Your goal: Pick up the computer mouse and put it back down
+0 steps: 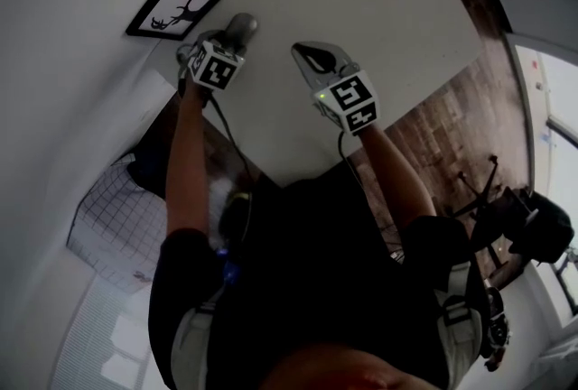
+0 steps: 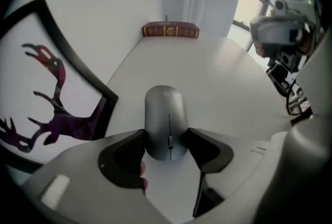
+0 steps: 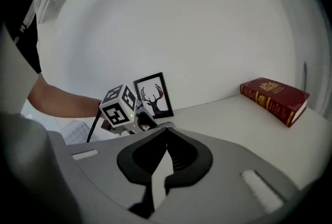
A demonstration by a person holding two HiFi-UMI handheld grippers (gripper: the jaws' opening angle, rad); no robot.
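A grey computer mouse (image 2: 166,122) lies on the white table (image 1: 379,18), close to the framed deer picture. My left gripper (image 2: 167,144) points steeply down over the mouse's near end, its two dark pads touching the mouse's left and right sides. In the head view the mouse (image 1: 242,25) pokes out just beyond the left gripper (image 1: 231,36). My right gripper (image 1: 312,57) hovers a short way to the right, apart from the mouse. In its own view the right gripper (image 3: 165,132) has its jaws shut together with nothing between them.
A black-framed deer picture (image 1: 172,4) leans on the wall left of the mouse. A red book (image 3: 274,98) lies farther along the table by the wall. The table edge runs close in front of the person, with wooden floor and a chair (image 1: 515,217) to the right.
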